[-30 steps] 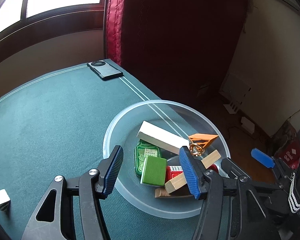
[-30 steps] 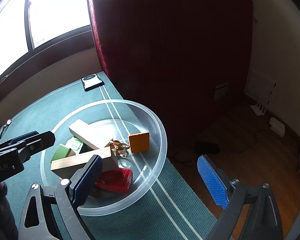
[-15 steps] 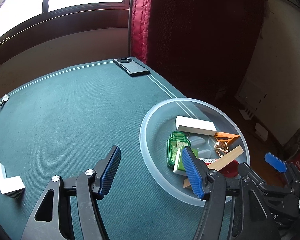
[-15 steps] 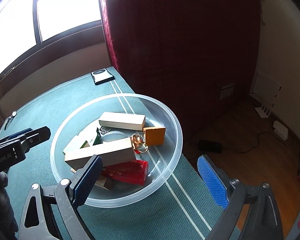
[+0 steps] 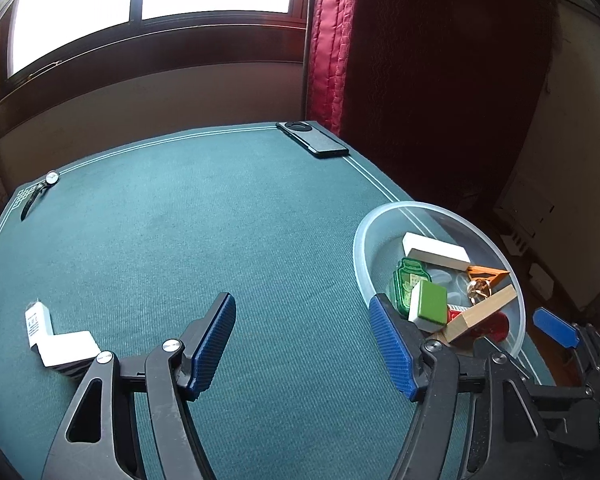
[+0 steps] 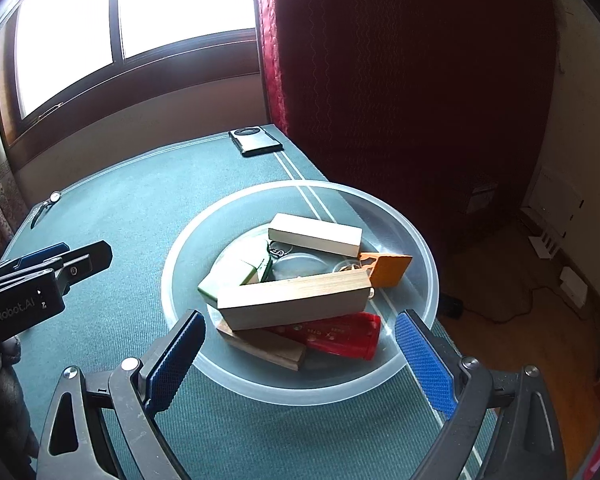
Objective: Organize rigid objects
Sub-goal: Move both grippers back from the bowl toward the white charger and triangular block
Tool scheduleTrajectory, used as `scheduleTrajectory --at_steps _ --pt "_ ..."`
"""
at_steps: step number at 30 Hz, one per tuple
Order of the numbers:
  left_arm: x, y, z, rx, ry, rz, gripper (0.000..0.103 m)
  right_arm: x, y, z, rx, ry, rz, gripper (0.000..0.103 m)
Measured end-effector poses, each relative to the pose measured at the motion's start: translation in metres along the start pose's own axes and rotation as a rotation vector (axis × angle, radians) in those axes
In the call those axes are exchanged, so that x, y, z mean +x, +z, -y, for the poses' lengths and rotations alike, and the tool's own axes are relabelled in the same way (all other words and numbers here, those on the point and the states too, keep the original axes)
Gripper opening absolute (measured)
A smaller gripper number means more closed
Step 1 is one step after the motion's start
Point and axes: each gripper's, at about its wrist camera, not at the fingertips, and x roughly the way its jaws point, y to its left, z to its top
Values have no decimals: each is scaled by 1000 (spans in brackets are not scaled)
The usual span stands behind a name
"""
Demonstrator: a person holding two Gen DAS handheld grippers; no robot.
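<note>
A clear plastic bowl (image 6: 420,248) (image 5: 364,224) sits on the green table near its right edge. It holds wooden blocks (image 6: 296,300), a white-topped block (image 6: 314,234), a red piece (image 6: 340,334), an orange piece (image 6: 390,266), a green tile (image 5: 430,300) and a green bottle-shaped piece (image 5: 406,280). My right gripper (image 6: 300,356) hangs open just in front of the bowl, empty. My left gripper (image 5: 304,344) is open and empty over bare cloth, left of the bowl. A white L-shaped adapter (image 5: 56,338) lies at the left.
A black phone (image 5: 312,140) (image 6: 256,142) lies at the far right corner, beside a red curtain (image 5: 332,40). A wristwatch (image 5: 40,192) lies at the far left edge. Beyond the table's right edge the floor drops away, with cables and sockets.
The left gripper has swung left, away from above the bowl, bringing the white adapter and watch into view. The right gripper has drawn closer to the bowl, now centred before it.
</note>
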Motion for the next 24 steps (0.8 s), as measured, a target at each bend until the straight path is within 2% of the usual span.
scheduleTrajectory --at_steps 11,24 --pt "-18 -16 -54 -86 69 6 70 2 1 -51 -83 60 -15 98" --pt "-42 -38 -118 -175 160 12 70 12 -7 -109 -168 153 -74 98"
